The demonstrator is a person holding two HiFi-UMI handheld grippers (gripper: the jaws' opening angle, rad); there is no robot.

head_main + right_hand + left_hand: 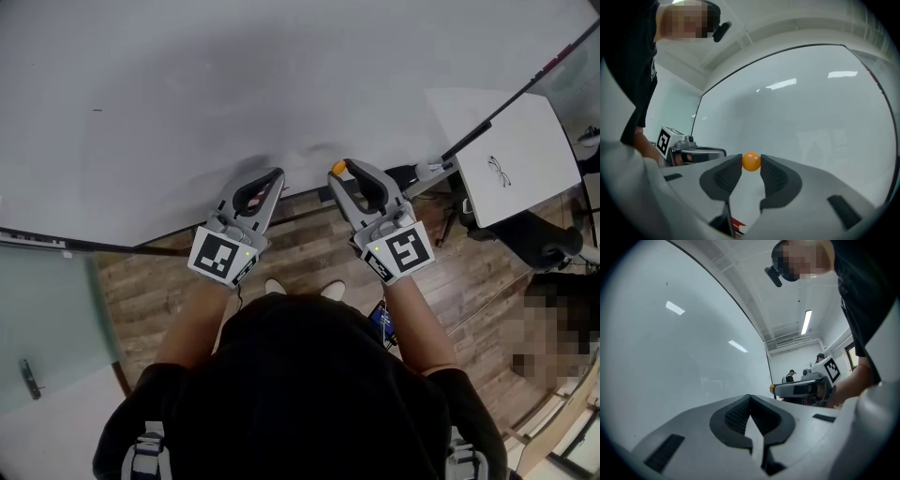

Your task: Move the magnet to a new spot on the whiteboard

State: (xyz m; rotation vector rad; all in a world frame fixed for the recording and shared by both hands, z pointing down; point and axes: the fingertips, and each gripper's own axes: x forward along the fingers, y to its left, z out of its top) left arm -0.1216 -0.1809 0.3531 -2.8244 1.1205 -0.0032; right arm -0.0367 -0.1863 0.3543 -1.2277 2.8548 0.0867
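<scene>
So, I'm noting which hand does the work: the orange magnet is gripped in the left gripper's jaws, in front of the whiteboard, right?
Wrong hand: the orange magnet is gripped in the right gripper's jaws, in front of the whiteboard. The right gripper view shows it.

1. I see the whiteboard (pixel 187 112) open to the left, above and right.
2. My left gripper (pixel 278 174) stands near my right gripper (pixel 339 171), narrowing the way between.
3. A white panel (pixel 516 141) crowds the far right.
</scene>
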